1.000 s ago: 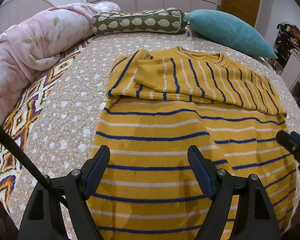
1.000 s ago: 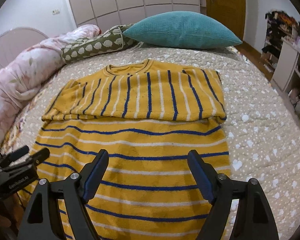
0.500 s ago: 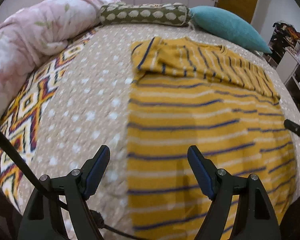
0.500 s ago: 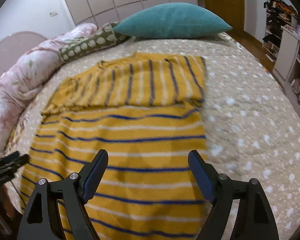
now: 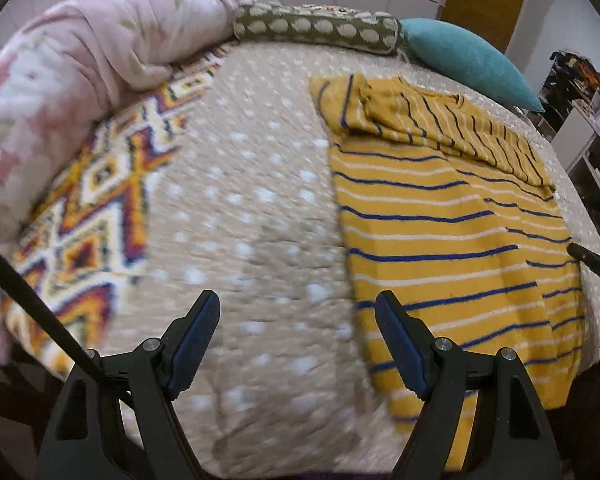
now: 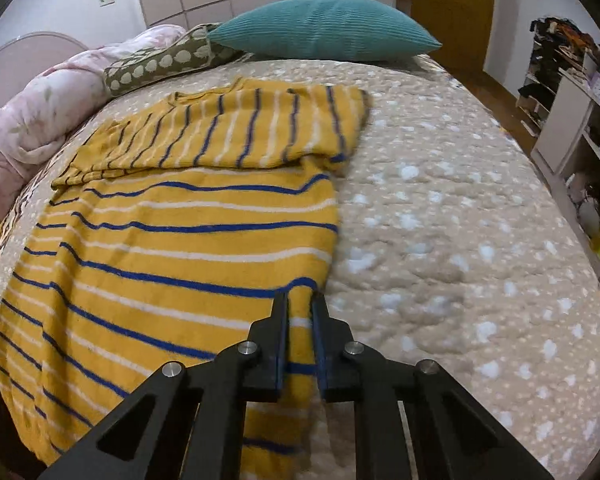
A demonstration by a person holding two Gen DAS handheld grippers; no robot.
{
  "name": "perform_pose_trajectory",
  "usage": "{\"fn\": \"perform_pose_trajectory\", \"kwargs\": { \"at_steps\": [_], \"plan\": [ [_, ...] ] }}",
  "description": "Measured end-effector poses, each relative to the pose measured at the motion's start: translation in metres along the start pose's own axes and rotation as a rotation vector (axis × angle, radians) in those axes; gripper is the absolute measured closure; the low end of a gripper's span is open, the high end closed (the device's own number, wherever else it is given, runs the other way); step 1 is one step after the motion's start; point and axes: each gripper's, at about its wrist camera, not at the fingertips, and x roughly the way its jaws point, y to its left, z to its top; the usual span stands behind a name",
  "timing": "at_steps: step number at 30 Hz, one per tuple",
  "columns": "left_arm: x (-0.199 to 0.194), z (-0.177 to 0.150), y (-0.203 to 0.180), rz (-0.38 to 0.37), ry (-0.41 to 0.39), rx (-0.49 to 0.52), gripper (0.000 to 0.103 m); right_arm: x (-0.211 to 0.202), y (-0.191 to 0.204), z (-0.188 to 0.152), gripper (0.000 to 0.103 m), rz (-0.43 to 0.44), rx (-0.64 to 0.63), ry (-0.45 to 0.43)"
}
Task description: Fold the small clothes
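Observation:
A mustard-yellow sweater [image 5: 440, 232] with blue and white stripes lies flat on the bed, both sleeves folded across its chest. In the left wrist view my left gripper [image 5: 296, 300] hangs open above the bedspread, at the sweater's left edge near the hem. Its right finger [image 5: 400, 340] is over that edge and nothing is between the pads. In the right wrist view my right gripper [image 6: 299, 300] is closing its jaws on the right edge of the sweater [image 6: 180, 240], a strip of fabric pinched between the pads. The tip of the right gripper [image 5: 592, 264] shows at the far right.
The beige dotted bedspread [image 6: 440, 240] surrounds the sweater. A pink duvet [image 5: 80, 80] is heaped on the left over a patterned blanket [image 5: 92, 216]. An olive bolster [image 5: 316, 28] and a teal pillow [image 6: 324, 28] line the headboard. Shelves [image 6: 572, 120] stand beyond the bed's right side.
My left gripper slid left from over the sweater's middle to its left edge. My right gripper slid right to the right edge, and its jaws came together on the fabric.

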Motion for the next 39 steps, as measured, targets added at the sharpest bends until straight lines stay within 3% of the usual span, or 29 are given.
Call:
{"fn": "perform_pose_trajectory", "kwargs": {
  "at_steps": [2, 3, 4, 5, 6, 11, 13, 14, 15, 17, 21, 28, 30, 32, 39],
  "plan": [
    [-0.008, 0.0, 0.008, -0.009, 0.025, 0.01, 0.022, -0.009, -0.004, -0.003, 0.09, 0.021, 0.012, 0.01],
    [-0.01, -0.002, 0.01, -0.017, 0.034, 0.005, 0.021, -0.013, -0.004, -0.005, 0.08, 0.041, 0.017, 0.019],
    [-0.011, -0.004, 0.01, -0.025, 0.039, 0.0, 0.021, -0.017, -0.005, -0.008, 0.068, 0.082, 0.027, 0.033],
    [-0.01, -0.008, 0.01, -0.039, 0.05, -0.005, 0.021, -0.021, -0.005, -0.012, 0.04, 0.131, 0.041, 0.05],
    [-0.007, -0.012, 0.008, -0.049, 0.061, -0.009, 0.021, -0.024, -0.005, -0.017, 0.027, 0.17, 0.053, 0.07],
    [0.025, -0.031, -0.017, -0.113, 0.132, -0.026, 0.021, -0.029, 0.006, -0.046, 0.028, 0.178, 0.027, 0.113],
    [0.035, -0.034, -0.029, -0.095, 0.138, -0.01, 0.021, -0.023, 0.011, -0.052, 0.047, 0.189, 0.036, 0.097],
    [0.036, -0.035, -0.034, -0.067, 0.126, 0.009, 0.021, -0.022, 0.016, -0.053, 0.075, 0.166, 0.025, 0.071],
    [0.036, -0.037, -0.04, -0.04, 0.115, 0.037, 0.021, -0.021, 0.02, -0.054, 0.093, 0.132, -0.006, 0.047],
    [0.036, -0.039, -0.045, -0.032, 0.111, 0.063, 0.021, -0.023, 0.022, -0.055, 0.094, 0.108, -0.058, 0.026],
    [0.034, -0.046, -0.044, -0.048, 0.103, 0.03, 0.019, -0.035, -0.003, -0.058, 0.098, 0.088, -0.012, 0.008],
    [0.033, -0.05, -0.051, -0.015, 0.104, 0.051, 0.018, -0.046, -0.01, -0.066, 0.092, 0.162, 0.047, 0.02],
    [0.033, -0.05, -0.05, -0.016, 0.106, 0.046, 0.018, -0.049, -0.007, -0.071, 0.065, 0.171, 0.037, 0.033],
    [0.033, -0.051, -0.051, -0.013, 0.109, 0.048, 0.018, -0.05, -0.005, -0.077, 0.05, 0.203, 0.038, 0.06],
    [0.029, -0.054, -0.055, -0.012, 0.132, 0.067, 0.018, -0.057, 0.004, -0.101, 0.045, 0.249, -0.002, 0.114]
  ]
}}
